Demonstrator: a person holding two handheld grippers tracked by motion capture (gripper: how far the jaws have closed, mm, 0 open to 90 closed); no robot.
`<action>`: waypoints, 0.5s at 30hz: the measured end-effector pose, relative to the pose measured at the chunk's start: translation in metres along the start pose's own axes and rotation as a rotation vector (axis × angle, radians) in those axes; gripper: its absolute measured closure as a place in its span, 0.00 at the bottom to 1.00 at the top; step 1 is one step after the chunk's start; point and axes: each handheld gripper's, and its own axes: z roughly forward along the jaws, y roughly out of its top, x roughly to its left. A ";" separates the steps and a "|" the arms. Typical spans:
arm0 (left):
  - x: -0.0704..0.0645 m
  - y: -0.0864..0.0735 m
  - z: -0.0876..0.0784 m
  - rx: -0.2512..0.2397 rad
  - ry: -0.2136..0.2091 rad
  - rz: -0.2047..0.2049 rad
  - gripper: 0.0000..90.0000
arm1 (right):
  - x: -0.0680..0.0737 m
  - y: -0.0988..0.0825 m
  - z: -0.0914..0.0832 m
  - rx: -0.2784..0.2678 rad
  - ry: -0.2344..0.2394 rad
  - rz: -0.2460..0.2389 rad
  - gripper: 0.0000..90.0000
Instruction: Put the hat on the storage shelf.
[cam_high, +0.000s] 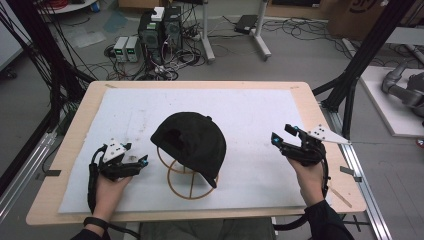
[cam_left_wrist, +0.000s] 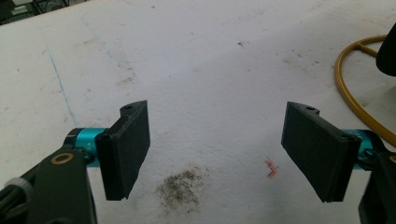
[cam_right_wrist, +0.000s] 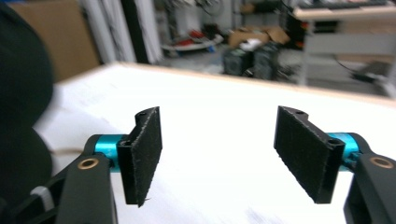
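cap (cam_high: 192, 140): black, sits at the centre of the high view on a wire stand (cam_high: 187, 186), crown up, covering the stand's top
cap's long axis: runs from the upper left to the lower right of the high view; the brim seems to point to the lower right, though black on black makes that hard to tell
stand: yellowish ring base rests on the white mat (cam_high: 250, 112) of the desk (cam_high: 75, 135), below the cap in the frame
cap from left hand-held gripper (cam_high: 136, 162): up and to the right, near; the ring base lies just right of its tips, and that ring shows at the right edge of the left gripper view (cam_left_wrist: 348, 91)
cap from right hand-held gripper (cam_high: 286, 137): to the left, well apart across bare mat; the cap is a dark blur at the left edge of the right gripper view (cam_right_wrist: 21, 93)
nearer hand: the left, by a clear margin
left hand-held gripper: jaws wide apart, nothing between them, low over the mat and apart from cap and stand
right hand-held gripper: jaws spread wide, empty, pointing left toward the cap, touching nothing
judgement: the cap looks set on its stand with both hand-held grippers off it; any fresh grasp would fall to the left one reaching right
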 end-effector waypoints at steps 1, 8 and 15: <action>0.000 0.000 0.000 -0.001 0.000 -0.001 0.27 | -0.004 -0.006 0.000 0.018 -0.016 -0.002 0.35; 0.000 0.000 0.000 -0.005 -0.004 0.001 0.27 | -0.030 -0.036 0.003 0.116 -0.113 0.020 0.34; 0.000 0.000 0.000 0.002 -0.002 -0.001 0.27 | -0.050 -0.056 0.006 0.228 -0.166 0.072 0.33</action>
